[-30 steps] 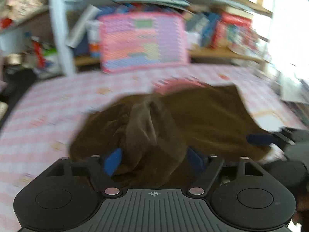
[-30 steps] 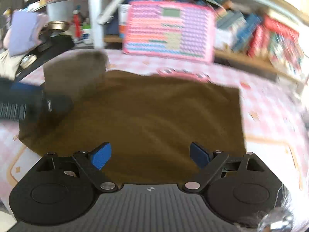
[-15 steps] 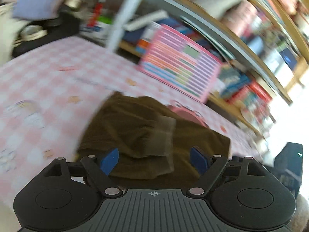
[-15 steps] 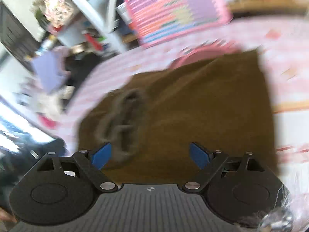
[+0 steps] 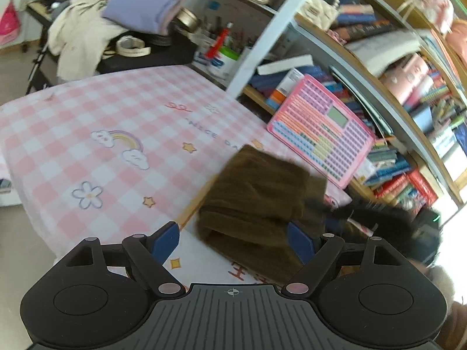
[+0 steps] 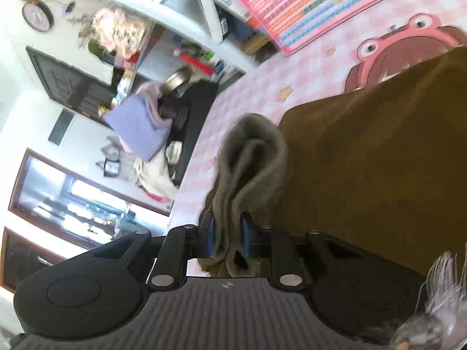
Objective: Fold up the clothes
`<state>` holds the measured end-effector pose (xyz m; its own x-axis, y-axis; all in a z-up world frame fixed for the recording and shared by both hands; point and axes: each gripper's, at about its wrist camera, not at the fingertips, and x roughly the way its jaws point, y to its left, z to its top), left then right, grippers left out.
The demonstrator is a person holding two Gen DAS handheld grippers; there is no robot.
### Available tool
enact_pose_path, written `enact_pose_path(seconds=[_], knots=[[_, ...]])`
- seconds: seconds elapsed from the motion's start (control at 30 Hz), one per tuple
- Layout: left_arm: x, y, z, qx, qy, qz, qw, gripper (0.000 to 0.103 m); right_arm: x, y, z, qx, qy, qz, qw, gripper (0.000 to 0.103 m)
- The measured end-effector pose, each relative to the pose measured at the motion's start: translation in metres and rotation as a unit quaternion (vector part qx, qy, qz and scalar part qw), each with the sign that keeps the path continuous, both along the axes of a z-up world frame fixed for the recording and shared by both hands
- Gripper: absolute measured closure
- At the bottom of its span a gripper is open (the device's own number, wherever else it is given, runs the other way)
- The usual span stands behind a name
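Observation:
A brown knit garment (image 5: 259, 201) lies folded in a bundle on the pink checked bed sheet (image 5: 96, 122). My left gripper (image 5: 233, 239) is open and empty, just in front of the bundle's near edge. In the right wrist view my right gripper (image 6: 227, 237) is shut on the garment's grey-brown ribbed cuff (image 6: 248, 163), which stands up bunched between the blue pads. The rest of the brown garment (image 6: 379, 160) spreads to the right. The right gripper also shows blurred behind the bundle in the left wrist view (image 5: 344, 213).
A pink calculator-like board (image 5: 321, 131) leans against a bookshelf (image 5: 408, 87) behind the bed. A black table with clothes and a purple cloth (image 5: 140, 3) stands at the far left. The bed's left edge (image 5: 17, 175) drops to the floor. A frog cartoon print (image 6: 408, 49) is on the sheet.
My left gripper let go of the garment and drew back to the left. My right gripper swung over, tilted, and closed on the ribbed cuff.

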<state>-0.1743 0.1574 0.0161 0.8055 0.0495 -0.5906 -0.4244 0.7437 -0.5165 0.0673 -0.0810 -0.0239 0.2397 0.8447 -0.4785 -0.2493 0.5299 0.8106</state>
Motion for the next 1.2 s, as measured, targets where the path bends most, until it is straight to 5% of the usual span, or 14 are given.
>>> enact_pose_path(seconds=[0.07,0.17,0.5,0.77,0.87,0.97,1.2], knots=[[0.001,-0.001,-0.003,-0.01,0.004,0.003,0.9999,0.02,0.014,-0.008,-0.027,-0.047,0.05,-0.028,0.997,0.085],[0.006,-0.009,-0.004,-0.005,0.012,-0.007,0.9999,0.02,0.021,-0.012,-0.047,-0.041,0.079,-0.03,0.996,0.076],[0.027,-0.041,-0.012,0.01,0.02,-0.038,0.999,0.02,-0.027,-0.041,-0.004,-0.11,-0.064,0.003,0.992,0.065],[0.041,-0.066,-0.012,0.103,0.053,-0.084,0.9897,0.02,-0.09,-0.062,0.019,-0.245,-0.217,-0.014,0.945,0.044],[0.041,-0.073,-0.01,0.138,0.057,-0.108,0.9829,0.02,-0.112,-0.068,0.019,-0.295,-0.232,-0.047,0.926,0.038],[0.039,-0.078,-0.009,0.161,0.057,-0.134,0.9761,0.02,-0.126,-0.069,0.021,-0.324,-0.235,-0.076,0.913,0.021],[0.024,-0.069,-0.009,0.179,0.054,-0.158,0.9697,0.02,-0.158,-0.061,0.026,-0.354,-0.235,-0.118,0.897,0.02]])
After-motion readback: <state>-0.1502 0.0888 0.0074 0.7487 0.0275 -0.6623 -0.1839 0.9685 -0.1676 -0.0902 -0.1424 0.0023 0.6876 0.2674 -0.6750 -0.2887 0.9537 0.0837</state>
